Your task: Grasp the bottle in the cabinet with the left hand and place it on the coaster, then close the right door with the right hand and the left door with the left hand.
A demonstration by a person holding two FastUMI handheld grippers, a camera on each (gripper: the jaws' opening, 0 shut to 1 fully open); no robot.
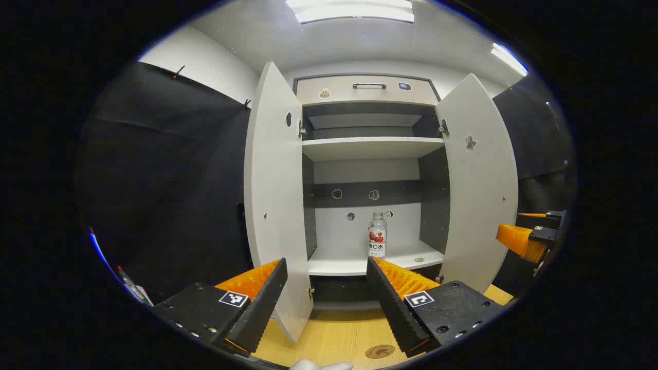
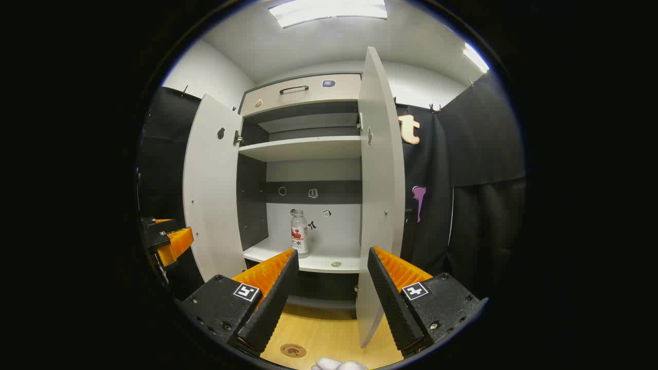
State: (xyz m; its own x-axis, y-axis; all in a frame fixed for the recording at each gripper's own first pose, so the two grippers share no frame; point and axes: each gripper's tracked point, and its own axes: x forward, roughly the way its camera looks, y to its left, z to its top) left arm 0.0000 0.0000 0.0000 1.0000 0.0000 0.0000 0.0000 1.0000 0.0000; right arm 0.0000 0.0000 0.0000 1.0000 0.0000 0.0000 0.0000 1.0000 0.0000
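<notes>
A clear bottle [image 1: 377, 235] with a red-and-white label stands upright on the lower shelf [image 1: 354, 263] of the open cabinet; the right gripper view has the bottle [image 2: 299, 233] too. Both doors are swung wide: the left door [image 1: 275, 205] and the right door [image 1: 480, 182]. A round brown coaster [image 1: 380, 351] lies on the wooden tabletop in front, also the coaster [image 2: 293, 351]. My left gripper [image 1: 326, 275] is open, short of the cabinet, nothing between its fingers. My right gripper [image 2: 331, 267] is open too, by the right door's edge [image 2: 378, 195].
An upper shelf [image 1: 372, 147] and a drawer with a dark handle [image 1: 368, 85] sit above. Small stickers dot the cabinet's back wall. A small round disc [image 1: 419, 260] lies on the lower shelf right of the bottle. Black cloth walls flank the cabinet. A white gloved fingertip [image 1: 321, 366] shows at the bottom.
</notes>
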